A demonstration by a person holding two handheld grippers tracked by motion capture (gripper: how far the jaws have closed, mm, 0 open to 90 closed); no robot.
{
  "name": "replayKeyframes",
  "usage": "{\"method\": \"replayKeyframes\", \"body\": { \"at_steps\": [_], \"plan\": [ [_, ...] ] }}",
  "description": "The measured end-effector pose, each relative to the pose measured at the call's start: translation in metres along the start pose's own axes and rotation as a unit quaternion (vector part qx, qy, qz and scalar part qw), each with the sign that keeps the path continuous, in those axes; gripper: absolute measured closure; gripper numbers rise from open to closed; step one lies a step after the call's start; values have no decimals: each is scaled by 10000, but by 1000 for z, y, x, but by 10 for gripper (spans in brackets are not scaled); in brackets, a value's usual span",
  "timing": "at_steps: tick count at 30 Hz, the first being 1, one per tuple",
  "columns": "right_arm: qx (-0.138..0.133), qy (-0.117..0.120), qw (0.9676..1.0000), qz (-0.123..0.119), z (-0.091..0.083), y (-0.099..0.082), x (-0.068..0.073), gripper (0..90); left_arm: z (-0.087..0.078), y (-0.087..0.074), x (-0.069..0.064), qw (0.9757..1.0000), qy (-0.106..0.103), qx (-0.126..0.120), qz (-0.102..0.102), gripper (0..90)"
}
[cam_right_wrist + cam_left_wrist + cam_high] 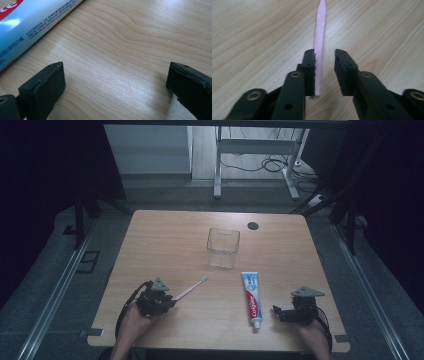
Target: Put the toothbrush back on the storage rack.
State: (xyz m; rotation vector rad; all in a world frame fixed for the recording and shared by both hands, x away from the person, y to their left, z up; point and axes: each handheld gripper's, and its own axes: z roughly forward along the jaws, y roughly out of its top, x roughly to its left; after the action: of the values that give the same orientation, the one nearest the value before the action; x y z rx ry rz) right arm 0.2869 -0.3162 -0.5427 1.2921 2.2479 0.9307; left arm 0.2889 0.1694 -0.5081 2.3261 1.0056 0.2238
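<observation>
Toothbrush first: your left gripper has its jaws parted around the pink handle, which leans on one pad with a gap to the other, so nothing pinches it; centre the handle before you squeeze; your right gripper stands spread over bare table, toothpaste tube near at its nine o'clock; farther off, the clear cup waits at twelve o'clock, beyond the bristles; lift level, bristles leading, I'd judge.
</observation>
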Motion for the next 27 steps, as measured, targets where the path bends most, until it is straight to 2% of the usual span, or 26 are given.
{"method": "replayKeyframes", "body": {
  "at_steps": [2, 5, 10, 11, 18, 27],
  "plan": [
    [0, 0, 10000, -1, 0, 0, 0, 16, 0, 2, 1, 10000, 13, 86, 10, 678],
    [0, -2, 10000, -2, 0, 0, 0, 16, 1, 8, 6, 9995, 69, 289, 113, 582],
    [4, 2, 10000, -6, 0, 0, 0, 16, 3, 16, 13, 9990, 63, 440, 100, 522],
    [4, 2, 10000, -7, 0, 0, 0, 16, 5, 20, 15, 9983, 62, 564, 168, 518],
    [5, 3, 10000, -6, 0, 0, 0, 16, 15, 36, 15, 9955, 39, 881, 341, 534],
    [8, 3, 10000, -1, 0, 0, 0, 16, 28, 55, 12, 9916, -33, 1196, 493, 575]
  ]
}}
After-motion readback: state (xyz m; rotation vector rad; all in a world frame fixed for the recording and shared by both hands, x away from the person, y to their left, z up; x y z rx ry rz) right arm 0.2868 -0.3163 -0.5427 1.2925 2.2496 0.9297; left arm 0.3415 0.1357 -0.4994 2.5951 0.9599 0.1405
